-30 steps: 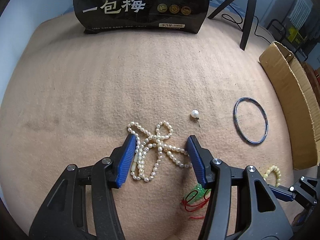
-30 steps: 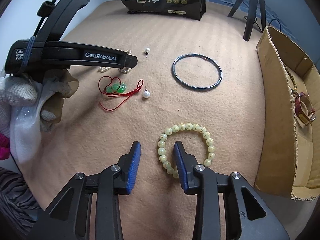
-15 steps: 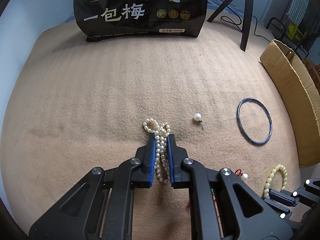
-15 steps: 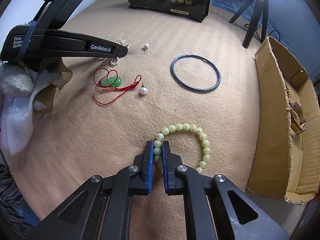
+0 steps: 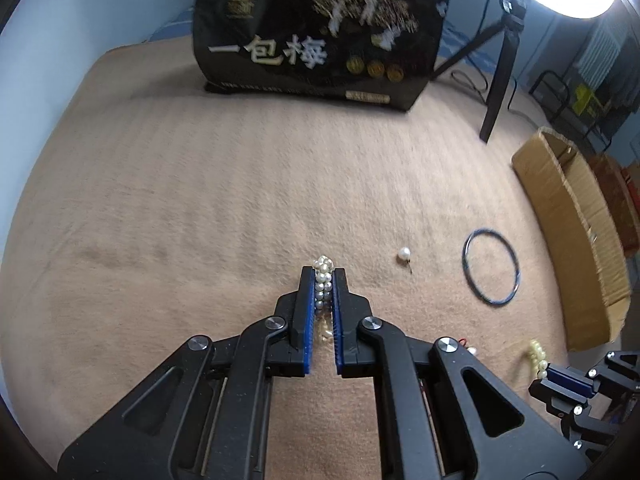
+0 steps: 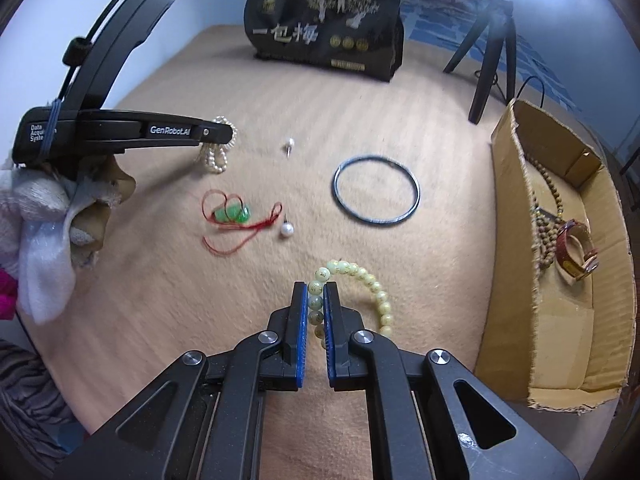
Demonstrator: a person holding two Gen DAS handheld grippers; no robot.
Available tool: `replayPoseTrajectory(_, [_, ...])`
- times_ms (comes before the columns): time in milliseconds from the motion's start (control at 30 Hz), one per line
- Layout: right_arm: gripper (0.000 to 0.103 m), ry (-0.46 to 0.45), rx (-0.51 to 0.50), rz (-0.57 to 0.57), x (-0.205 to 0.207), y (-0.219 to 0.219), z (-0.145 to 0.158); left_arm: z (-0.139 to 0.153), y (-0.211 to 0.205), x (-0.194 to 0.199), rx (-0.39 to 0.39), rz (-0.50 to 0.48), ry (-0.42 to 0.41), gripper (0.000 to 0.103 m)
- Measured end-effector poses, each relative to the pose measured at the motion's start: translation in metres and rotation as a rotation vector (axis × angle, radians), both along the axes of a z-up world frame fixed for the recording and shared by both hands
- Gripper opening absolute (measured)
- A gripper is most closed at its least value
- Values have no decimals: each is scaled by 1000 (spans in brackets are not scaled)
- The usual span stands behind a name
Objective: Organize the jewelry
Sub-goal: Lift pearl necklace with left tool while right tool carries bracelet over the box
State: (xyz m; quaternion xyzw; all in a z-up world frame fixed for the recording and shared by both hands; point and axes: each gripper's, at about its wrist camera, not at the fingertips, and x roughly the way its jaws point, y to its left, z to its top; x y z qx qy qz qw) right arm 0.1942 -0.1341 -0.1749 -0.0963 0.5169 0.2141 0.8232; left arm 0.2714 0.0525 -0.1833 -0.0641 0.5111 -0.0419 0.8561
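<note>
Pearl necklace (image 5: 323, 280) is bunching between your left gripper (image 5: 323, 276) jaws, which are clamping it above the tan tabletop (image 5: 200, 200); your right gripper (image 6: 316, 292) jaws are pinching the yellow-green bead bracelet (image 6: 360, 276) beside the cardboard box (image 6: 516, 264).

Glossy pearl necklace (image 5: 323, 280), matt fuzzy blanket (image 5: 200, 200) — corrugated cardboard box (image 6: 504, 280), dark metal bangle (image 6: 376, 189)

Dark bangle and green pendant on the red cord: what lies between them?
A loose pearl stud lies between the dark bangle and green pendant, by the cord's end; right wrist view.
</note>
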Motion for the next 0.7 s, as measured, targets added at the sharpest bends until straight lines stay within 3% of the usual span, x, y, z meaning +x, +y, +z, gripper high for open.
replayPoseTrajectory(700, [6, -170, 128, -79, -2, -34, 77, 80, -20, -29, -97, -41, -156, 5])
